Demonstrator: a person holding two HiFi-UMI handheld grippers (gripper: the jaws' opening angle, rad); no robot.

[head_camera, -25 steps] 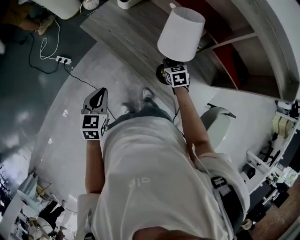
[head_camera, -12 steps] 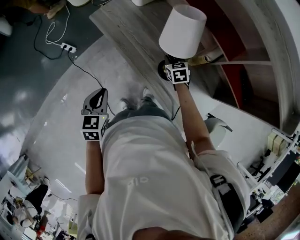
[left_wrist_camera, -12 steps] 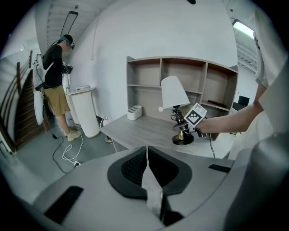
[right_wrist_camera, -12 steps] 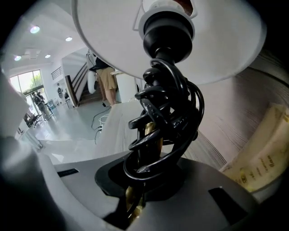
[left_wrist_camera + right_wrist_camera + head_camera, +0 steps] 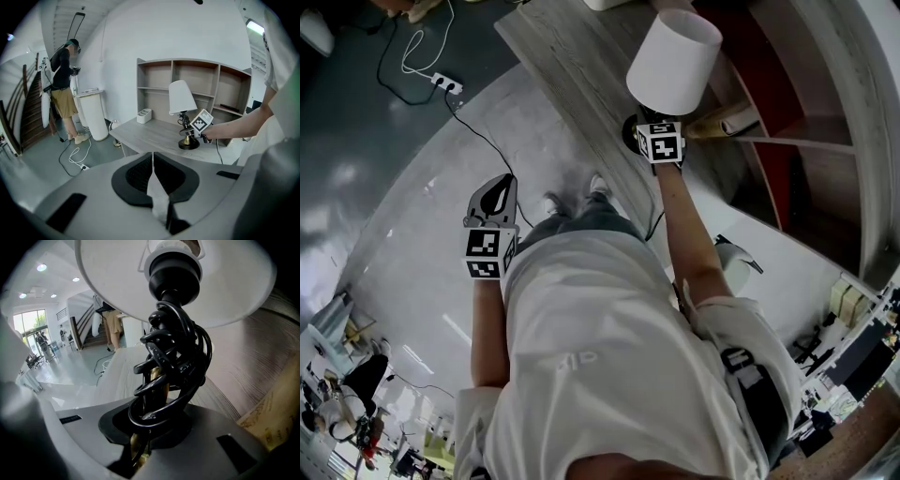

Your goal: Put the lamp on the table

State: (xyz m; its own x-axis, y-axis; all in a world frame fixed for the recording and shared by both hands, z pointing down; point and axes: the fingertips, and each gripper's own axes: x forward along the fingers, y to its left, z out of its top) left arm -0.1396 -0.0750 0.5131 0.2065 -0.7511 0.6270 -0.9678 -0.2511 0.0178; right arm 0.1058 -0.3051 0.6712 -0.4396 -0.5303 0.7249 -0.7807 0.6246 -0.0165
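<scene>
Lamp (image 5: 673, 61): white shade at the upper right of the head view. Its brass stem is wound with a coiled black cord (image 5: 171, 366). It stands upright, with its dark round base down at the grey wooden table (image 5: 572, 66), near the front edge.
Right gripper (image 5: 649, 131): clenched on the lamp's stem, below the coil.
Left gripper (image 5: 492, 192): jaws pressed together with nothing between them, centre left of the frame, well apart from the table.
Background: a person (image 5: 63, 89) stands at the far left of the left gripper view, and a shelf unit (image 5: 206, 89) rises behind the table.
</scene>
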